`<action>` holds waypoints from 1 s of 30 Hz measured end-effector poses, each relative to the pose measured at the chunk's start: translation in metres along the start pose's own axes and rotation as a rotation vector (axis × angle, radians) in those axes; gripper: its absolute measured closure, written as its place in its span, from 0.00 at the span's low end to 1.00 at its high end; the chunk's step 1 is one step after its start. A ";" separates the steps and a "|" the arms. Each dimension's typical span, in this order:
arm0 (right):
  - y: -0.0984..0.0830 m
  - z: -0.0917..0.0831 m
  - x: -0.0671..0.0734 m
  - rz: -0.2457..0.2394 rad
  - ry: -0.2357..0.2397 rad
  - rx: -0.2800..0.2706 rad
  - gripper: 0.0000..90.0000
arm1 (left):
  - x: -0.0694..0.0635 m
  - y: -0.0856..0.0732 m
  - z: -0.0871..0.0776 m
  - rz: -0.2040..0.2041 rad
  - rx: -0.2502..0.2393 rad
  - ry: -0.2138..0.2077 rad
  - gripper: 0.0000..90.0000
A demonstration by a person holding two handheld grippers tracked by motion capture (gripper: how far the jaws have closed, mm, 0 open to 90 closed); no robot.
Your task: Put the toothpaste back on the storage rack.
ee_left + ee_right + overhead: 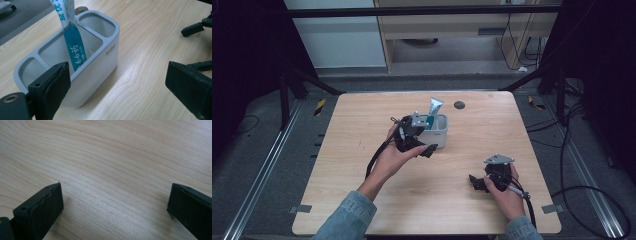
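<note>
Three compartments divide the white organiser point(100, 62), and the toothpaste tube point(72, 42) leans upright in the middle one, its top tilted toward the far end. I read the step in hand as letting go and backing off: my left gripper point(422, 145) has its jaws spread wide with nothing between the pads, one jaw just beside the organiser's near wall. To do this well I would draw straight back and slightly up, keeping that jaw from dragging the wall and tipping the tube. The left hand point(389, 155) angles in from below, wrist bent toward the organiser. My right gripper point(477, 182) rests well apart over bare table point(112, 157), jaws wide, holding nothing.
</note>
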State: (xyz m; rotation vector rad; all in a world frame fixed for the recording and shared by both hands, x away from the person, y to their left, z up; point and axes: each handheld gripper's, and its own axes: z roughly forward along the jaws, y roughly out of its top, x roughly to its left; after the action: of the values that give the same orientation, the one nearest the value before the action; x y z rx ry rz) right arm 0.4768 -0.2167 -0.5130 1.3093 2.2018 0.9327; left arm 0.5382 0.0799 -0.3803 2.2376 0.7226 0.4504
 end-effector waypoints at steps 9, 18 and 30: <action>0.000 0.000 0.000 0.000 0.000 0.000 0.00 | -0.009 -0.017 -0.006 0.022 0.010 -0.015 0.05; 0.000 0.000 0.000 0.000 0.000 0.000 0.01 | -0.014 -0.035 -0.010 0.015 0.005 -0.030 0.05; 0.000 0.000 0.000 0.000 0.000 0.000 0.01 | -0.004 -0.068 -0.020 -0.018 0.030 -0.001 0.04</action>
State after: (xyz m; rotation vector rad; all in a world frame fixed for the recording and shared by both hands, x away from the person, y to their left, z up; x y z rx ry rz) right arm 0.4768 -0.2167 -0.5130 1.3092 2.2012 0.9328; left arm 0.5005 0.1279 -0.4174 2.2574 0.7532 0.4324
